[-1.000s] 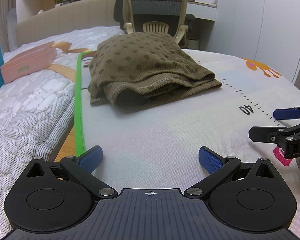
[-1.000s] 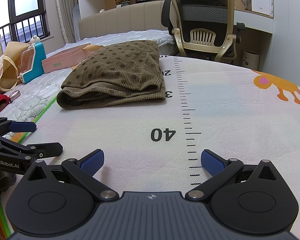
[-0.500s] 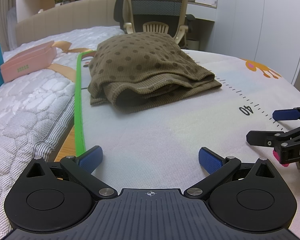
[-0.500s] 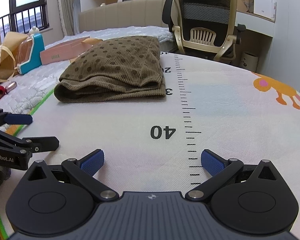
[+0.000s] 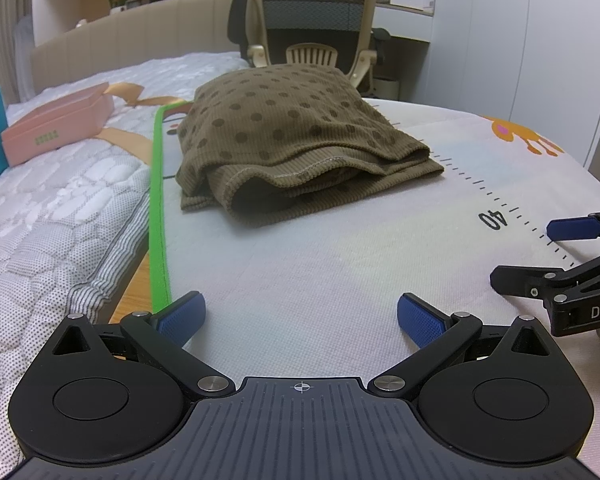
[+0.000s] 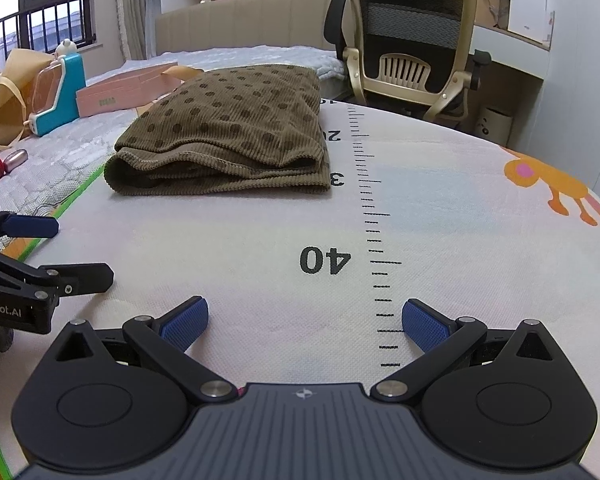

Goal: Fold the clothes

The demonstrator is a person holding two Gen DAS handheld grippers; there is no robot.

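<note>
Left gripper (image 5: pixel 300 316): fingers spread wide, nothing between the blue pads (image 5: pixel 182 316); low over the mat's near left part, close to its green edge.
Right gripper (image 6: pixel 304 322): fingers likewise spread wide and empty; low over the mat's near part, its right pad (image 6: pixel 422 326) over the printed ruler ticks.
Spacing: each gripper shows in the other's view, side by side and apart, both well short of the garment.
Garment (image 5: pixel 292 144): brown ribbed cloth with darker dots, folded into a thick stack, hem layers facing the grippers; lies toward the mat's far left corner, its left side near the green edge, its right side covering part of the ruler numerals.
Mat (image 6: pixel 460 200): white, printed ruler with "40", orange cartoon figure toward the right edge, green border (image 5: pixel 158 216) on the left.
Mattress (image 5: pixel 40 216): quilted white, beside the mat's left edge.
Pink box (image 5: pixel 56 128): on the mattress, left of the garment.
Office chair (image 6: pixel 412 40): beyond the mat's far edge.
</note>
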